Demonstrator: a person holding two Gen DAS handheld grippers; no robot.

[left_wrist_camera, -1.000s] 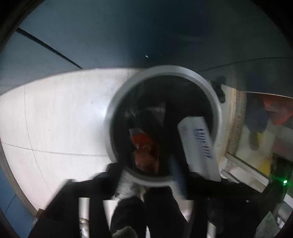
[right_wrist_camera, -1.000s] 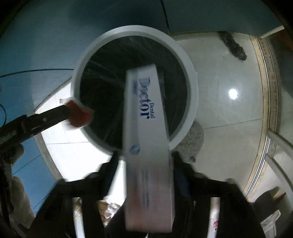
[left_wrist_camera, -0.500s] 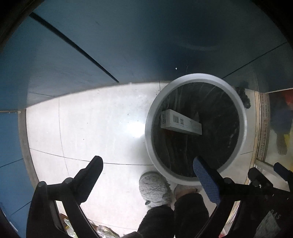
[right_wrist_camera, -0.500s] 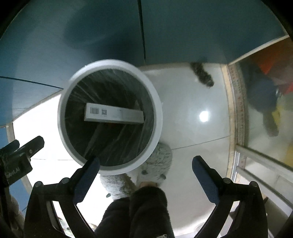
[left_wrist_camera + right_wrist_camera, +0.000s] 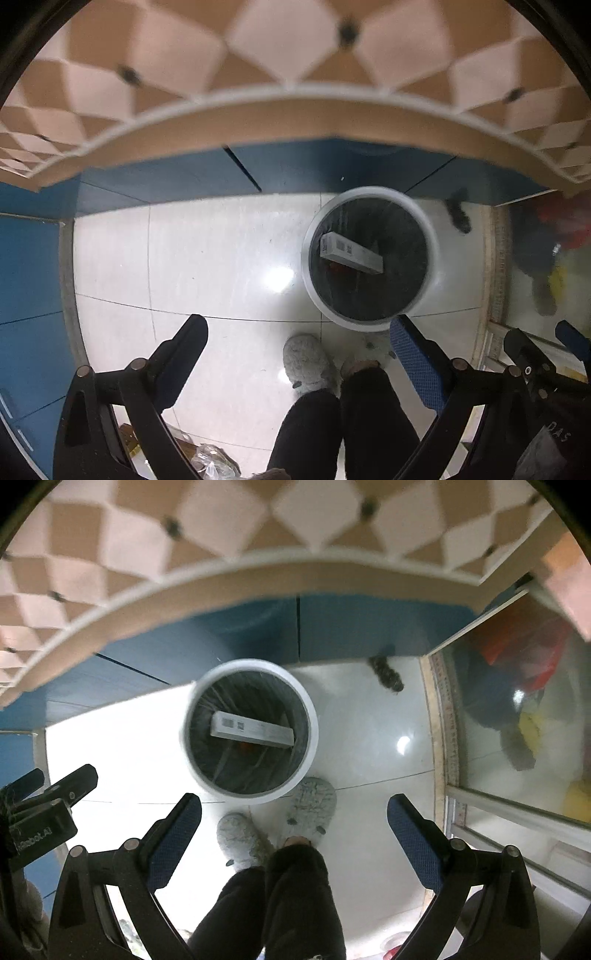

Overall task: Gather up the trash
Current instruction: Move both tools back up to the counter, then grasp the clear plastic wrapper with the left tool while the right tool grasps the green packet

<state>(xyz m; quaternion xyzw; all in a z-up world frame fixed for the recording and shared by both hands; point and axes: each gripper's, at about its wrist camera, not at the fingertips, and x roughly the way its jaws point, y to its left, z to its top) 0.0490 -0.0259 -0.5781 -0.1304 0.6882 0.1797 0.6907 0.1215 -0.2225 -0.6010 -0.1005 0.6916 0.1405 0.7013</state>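
A round white trash bin (image 5: 432, 236) with a dark liner stands on the tiled floor; it also shows in the right wrist view (image 5: 312, 716). A white toothpaste box (image 5: 351, 253) lies across the inside of the bin, over something red; the box also shows in the right wrist view (image 5: 253, 730). My left gripper (image 5: 297, 332) is open and empty, high above the floor, left of the bin. My right gripper (image 5: 293, 810) is open and empty, above the near side of the bin.
A table edge with a checkered cloth (image 5: 288, 85) fills the top of both views. The person's legs and grey slippers (image 5: 308, 805) stand by the bin. A dark object (image 5: 386, 672) lies on the floor behind it. A glass door (image 5: 517, 716) is at the right.
A second ago both grippers held items over the bin; both have opened and the toothpaste box and red item now lie inside. Both grippers have risen, bringing the table edge into view.
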